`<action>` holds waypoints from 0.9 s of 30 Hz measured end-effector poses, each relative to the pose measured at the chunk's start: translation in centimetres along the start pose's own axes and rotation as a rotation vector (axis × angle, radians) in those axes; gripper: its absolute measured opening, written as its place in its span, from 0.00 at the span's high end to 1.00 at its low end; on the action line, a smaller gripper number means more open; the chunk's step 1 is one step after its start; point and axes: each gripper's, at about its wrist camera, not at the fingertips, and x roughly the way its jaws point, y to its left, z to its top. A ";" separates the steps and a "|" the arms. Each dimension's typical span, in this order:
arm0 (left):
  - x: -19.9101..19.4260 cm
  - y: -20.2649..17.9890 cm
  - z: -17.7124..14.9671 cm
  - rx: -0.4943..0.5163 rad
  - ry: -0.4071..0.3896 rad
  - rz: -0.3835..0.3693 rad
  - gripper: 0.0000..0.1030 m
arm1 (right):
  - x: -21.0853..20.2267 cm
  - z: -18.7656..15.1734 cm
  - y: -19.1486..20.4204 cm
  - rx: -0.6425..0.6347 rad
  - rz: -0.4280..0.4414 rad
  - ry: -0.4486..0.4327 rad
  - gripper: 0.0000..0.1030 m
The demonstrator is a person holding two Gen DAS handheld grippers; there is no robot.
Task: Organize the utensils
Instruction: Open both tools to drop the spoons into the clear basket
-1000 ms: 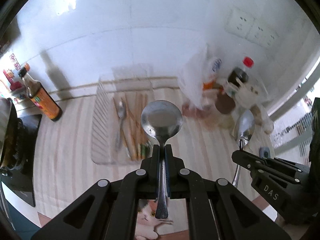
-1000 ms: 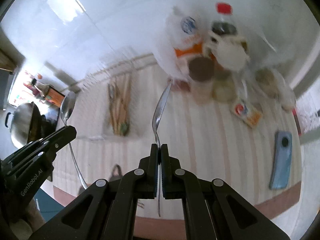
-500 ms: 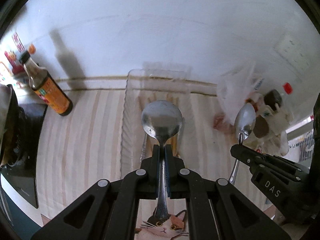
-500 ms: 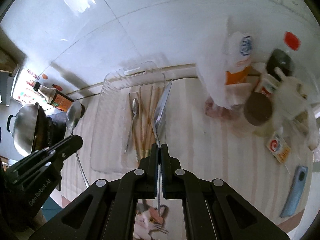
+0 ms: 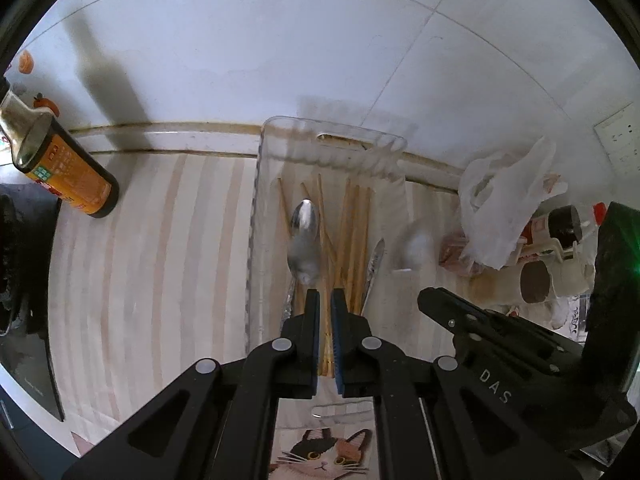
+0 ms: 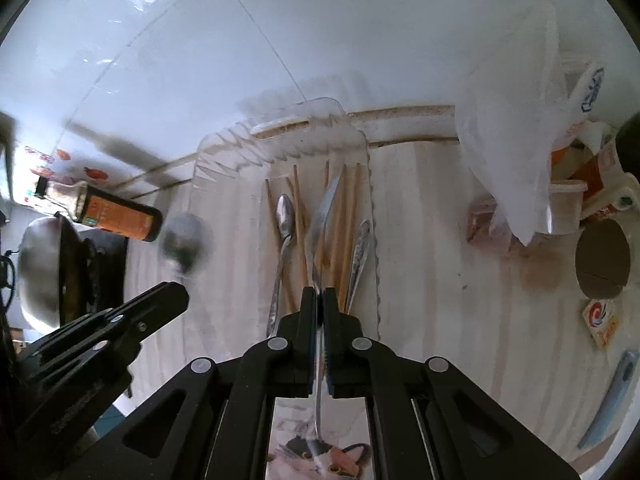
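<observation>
A clear plastic tray (image 5: 256, 208) (image 6: 370, 184) lies on the striped counter and holds several wooden chopsticks (image 5: 352, 232) (image 6: 344, 216), a small spoon (image 6: 285, 212) and another metal handle (image 5: 373, 268) (image 6: 359, 248). My left gripper (image 5: 325, 294) hangs over the tray with its jaws slightly apart; a blurred large spoon (image 5: 303, 248) is just beyond its tips, and it also shows as a blur in the right wrist view (image 6: 182, 240). My right gripper (image 6: 319, 292) is shut on a spoon (image 6: 326, 208), seen edge-on over the tray.
A soy sauce bottle (image 5: 60, 160) (image 6: 108, 212) stands left of the tray, next to a stove with a wok (image 6: 44, 264). A white plastic bag (image 5: 504, 200) (image 6: 516, 128), cups and packets crowd the right. A phone (image 6: 612, 396) lies at far right. A tiled wall is behind.
Both grippers moved forward and down over the tray. The left jaws parted and its big spoon, gripped before, now shows blurred beyond the tips. The right still holds its spoon.
</observation>
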 end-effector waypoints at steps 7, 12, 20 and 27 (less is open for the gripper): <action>-1.6 0.8 -1.0 0.030 -0.099 0.159 0.50 | -0.9 -0.6 -0.3 -0.001 -0.043 -0.038 0.66; -2.0 1.5 -2.8 0.047 -0.189 0.267 0.17 | -2.0 -2.3 -0.5 -0.021 -0.142 -0.083 0.50; -1.7 2.0 -5.8 0.110 -0.224 0.305 0.00 | -2.3 -6.8 -0.8 -0.047 -0.304 -0.131 0.10; -3.0 2.2 -7.4 0.135 -0.249 0.284 0.00 | -3.6 -8.8 -1.1 -0.015 -0.368 -0.170 0.00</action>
